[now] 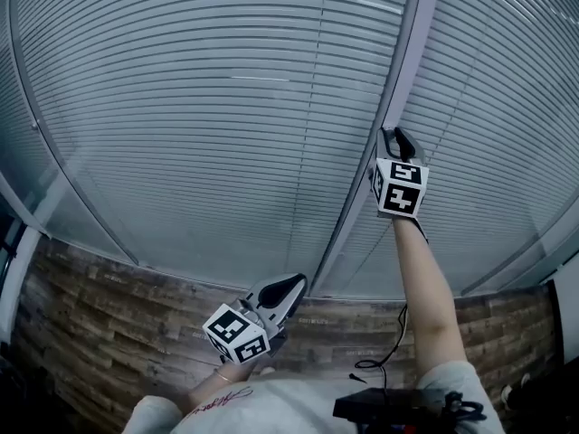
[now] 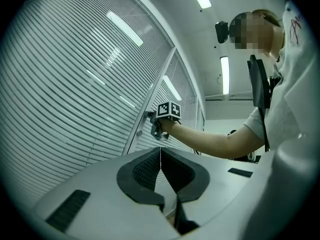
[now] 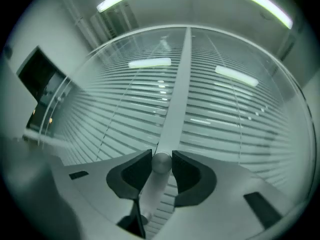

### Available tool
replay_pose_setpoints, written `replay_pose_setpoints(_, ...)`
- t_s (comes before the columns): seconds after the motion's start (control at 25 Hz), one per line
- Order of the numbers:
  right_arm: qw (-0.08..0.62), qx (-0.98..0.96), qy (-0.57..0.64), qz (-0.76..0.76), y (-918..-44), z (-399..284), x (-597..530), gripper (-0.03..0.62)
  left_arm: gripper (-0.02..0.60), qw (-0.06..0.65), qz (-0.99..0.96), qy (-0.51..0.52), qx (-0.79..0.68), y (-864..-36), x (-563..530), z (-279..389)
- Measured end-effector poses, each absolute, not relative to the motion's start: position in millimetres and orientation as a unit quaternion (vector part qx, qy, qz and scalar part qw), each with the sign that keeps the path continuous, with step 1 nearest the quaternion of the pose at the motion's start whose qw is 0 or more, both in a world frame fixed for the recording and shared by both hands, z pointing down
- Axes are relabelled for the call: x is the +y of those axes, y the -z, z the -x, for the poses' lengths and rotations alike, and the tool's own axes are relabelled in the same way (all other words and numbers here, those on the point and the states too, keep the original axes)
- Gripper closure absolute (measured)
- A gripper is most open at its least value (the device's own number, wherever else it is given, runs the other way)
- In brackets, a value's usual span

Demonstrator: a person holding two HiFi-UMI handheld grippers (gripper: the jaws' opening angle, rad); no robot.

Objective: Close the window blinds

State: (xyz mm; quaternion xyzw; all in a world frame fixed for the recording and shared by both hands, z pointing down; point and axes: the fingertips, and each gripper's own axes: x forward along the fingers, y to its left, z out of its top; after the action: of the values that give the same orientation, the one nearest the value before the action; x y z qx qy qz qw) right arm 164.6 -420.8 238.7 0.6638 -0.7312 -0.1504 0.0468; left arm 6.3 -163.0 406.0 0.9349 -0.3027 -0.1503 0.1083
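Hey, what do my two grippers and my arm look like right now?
Both the left gripper and right gripper have pale grey shells with black ribbed pads. Each carries a white cube printed with black square markers: left cube, right cube. The right arm is bare below a short white sleeve. A thin black cable hangs beside it.

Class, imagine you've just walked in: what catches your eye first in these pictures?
The slatted window blinds fill the upper scene. At the upright frame bar right of centre, the right gripper clamps a small round knob in its jaws; the left gripper hangs low, jaws together.
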Motion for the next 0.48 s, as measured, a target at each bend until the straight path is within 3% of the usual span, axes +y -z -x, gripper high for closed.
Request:
replay_pose_setpoints(0.2, 0.208, -0.662, 0.337, -0.636, -241, -155, -419, 0.461, 0.563, 0.108, -0.936, 0.144, -0.301, -405, -163, -9)
replay_pose_setpoints(0.48, 0.322, -0.600, 0.456, -0.573, -247, -152, -423, 0.461, 0.563, 0.111, -0.938, 0.139, -0.297, -404, -166, -17)
